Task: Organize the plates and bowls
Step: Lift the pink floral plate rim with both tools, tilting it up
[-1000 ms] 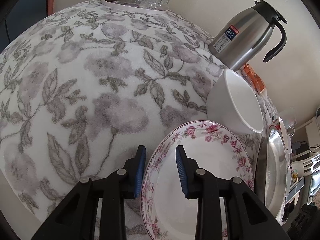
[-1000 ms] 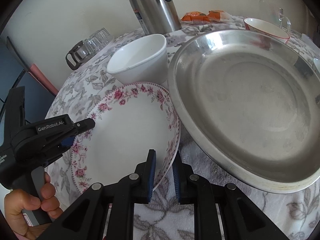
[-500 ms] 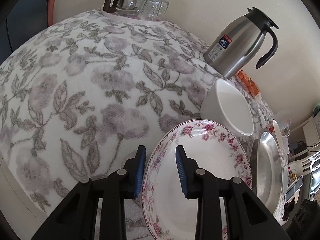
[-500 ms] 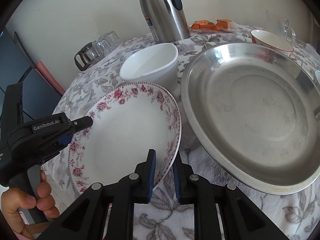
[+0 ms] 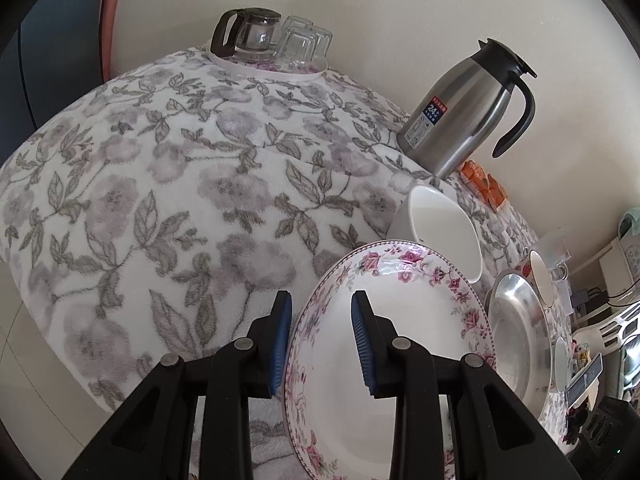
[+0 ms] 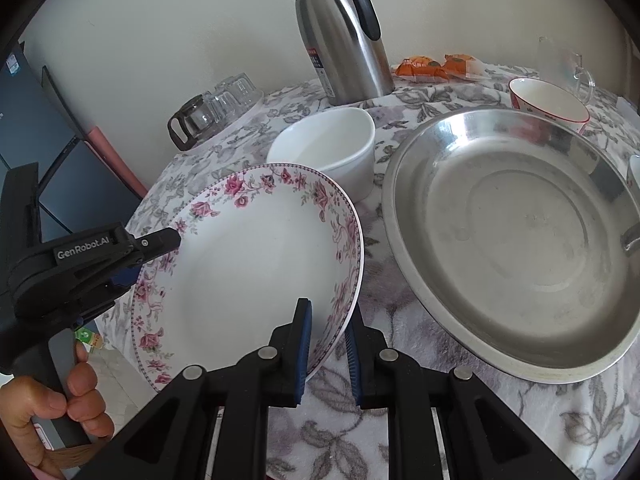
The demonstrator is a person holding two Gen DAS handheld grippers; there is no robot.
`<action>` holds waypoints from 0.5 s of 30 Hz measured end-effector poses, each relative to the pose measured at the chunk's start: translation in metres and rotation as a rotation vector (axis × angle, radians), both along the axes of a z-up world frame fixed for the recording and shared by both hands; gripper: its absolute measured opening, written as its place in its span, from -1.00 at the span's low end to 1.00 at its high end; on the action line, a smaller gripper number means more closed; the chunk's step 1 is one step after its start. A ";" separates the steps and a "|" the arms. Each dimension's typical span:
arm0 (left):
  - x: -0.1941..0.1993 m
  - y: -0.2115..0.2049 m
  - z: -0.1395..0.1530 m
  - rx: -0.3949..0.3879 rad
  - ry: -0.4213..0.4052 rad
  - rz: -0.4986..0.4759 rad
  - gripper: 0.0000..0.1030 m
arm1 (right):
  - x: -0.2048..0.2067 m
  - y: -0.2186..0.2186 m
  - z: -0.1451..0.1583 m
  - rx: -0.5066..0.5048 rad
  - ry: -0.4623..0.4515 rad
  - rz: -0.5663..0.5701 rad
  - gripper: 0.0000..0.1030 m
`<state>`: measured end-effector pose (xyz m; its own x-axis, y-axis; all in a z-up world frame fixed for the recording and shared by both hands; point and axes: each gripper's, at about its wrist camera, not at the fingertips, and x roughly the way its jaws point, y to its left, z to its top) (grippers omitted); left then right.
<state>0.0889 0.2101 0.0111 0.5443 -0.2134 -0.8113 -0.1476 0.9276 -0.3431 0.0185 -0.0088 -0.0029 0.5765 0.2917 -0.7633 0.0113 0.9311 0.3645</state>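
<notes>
One floral plate (image 6: 248, 264), white w/ pink rose rim, held tilted off the cloth between both grippers; near the table's front-left edge, just in front of the white bowl (image 6: 332, 152) and left of the steel basin (image 6: 516, 240).

Right gripper (image 6: 326, 350): blue pads pinching the plate's near-right rim, one pad inside, one under. This looks to be the grip that carries the weight.

Left gripper (image 5: 322, 344): fingers spread, straddling the plate's left rim; inner pad over the well, outer pad outside. Gap visible both sides in the left wrist view, so not clamped. In the right wrist view its tip sits at the far-left rim (image 6: 160, 240).

Step in hand (judged): lift and move plate toward a stack or the basin.
- Close left on rim before going further; a single edge pinch on glazed ware may let the plate pivot or slip.
- Keep tilt low, move slow.
- Clear the white bowl's rim; they look very close, contact not certain.
- Set down flat, release one side at a time.

Nearby, outward:
- Red-rimmed bowl (image 6: 550, 104) behind basin.
- Steel thermos jug (image 6: 344, 40), upright, behind white bowl.
- Orange snack packs (image 6: 432, 66) by the wall.
- Glass pot (image 5: 250, 34) and upturned glasses (image 5: 306, 42) on a tray, far corner.
- Floral tablecloth (image 5: 180, 184), fleecy; may snag a rim.
</notes>
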 end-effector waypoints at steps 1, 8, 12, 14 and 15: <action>-0.001 -0.001 0.003 0.006 -0.005 0.000 -0.38 | -0.001 0.000 0.001 0.004 -0.005 0.000 -0.66; -0.004 -0.009 0.015 0.030 -0.025 -0.009 -0.38 | -0.005 -0.009 0.008 0.024 -0.034 -0.017 -0.66; -0.004 -0.021 0.025 0.046 -0.040 -0.028 -0.38 | -0.006 -0.020 0.018 0.028 -0.047 -0.033 -0.66; -0.003 -0.029 0.029 0.054 -0.047 -0.042 -0.38 | -0.007 -0.028 0.022 0.039 -0.051 -0.046 -0.66; -0.002 -0.033 0.030 0.059 -0.049 -0.049 -0.38 | -0.007 -0.032 0.024 0.045 -0.053 -0.054 -0.66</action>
<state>0.0870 0.1772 0.0416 0.5734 -0.1934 -0.7961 -0.0861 0.9521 -0.2933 0.0116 -0.0409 0.0209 0.6317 0.2930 -0.7177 0.0402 0.9122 0.4077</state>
